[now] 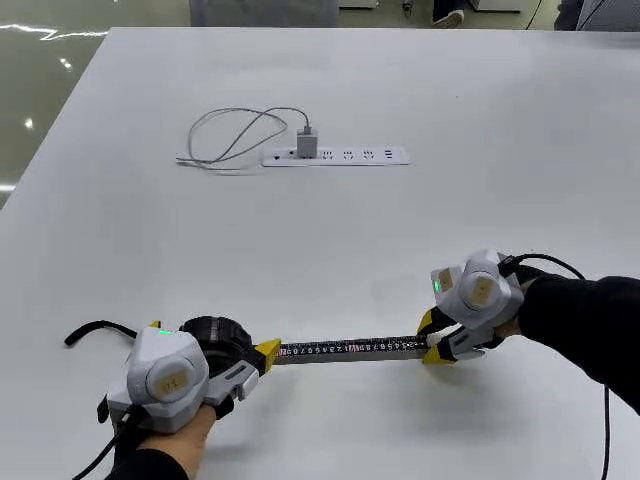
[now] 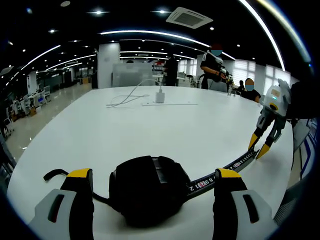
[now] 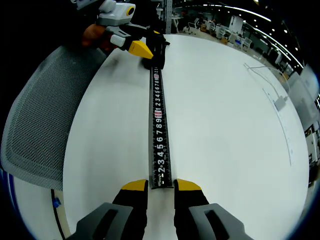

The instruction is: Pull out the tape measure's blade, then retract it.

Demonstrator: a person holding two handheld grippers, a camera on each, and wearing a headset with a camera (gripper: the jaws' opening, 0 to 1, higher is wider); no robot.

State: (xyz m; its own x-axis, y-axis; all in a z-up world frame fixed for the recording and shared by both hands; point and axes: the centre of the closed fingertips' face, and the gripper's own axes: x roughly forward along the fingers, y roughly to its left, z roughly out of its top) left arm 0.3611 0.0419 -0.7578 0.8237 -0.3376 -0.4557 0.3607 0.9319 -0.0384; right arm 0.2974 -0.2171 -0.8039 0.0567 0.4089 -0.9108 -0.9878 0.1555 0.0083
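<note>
Head view: the tape measure's case [image 1: 225,332] lay on the white desk [image 1: 450,220] near its front edge, between the fingers of the left gripper [image 1: 212,340]. The blade [image 1: 350,348] ran flat along the desk to the right gripper [image 1: 430,340]. Left gripper view: the fingers [image 2: 80,177] stood wide, flanking the case with a gap on each side; no clamping was evident. Right gripper view: the fingers [image 3: 135,186] were nearly together, pinching the blade's end by its edges. Assessment: the pull-out step appeared in hand or complete. Retraction would call for the right gripper to carry the end back toward the case, straight and controlled, with the case kept steady.
</note>
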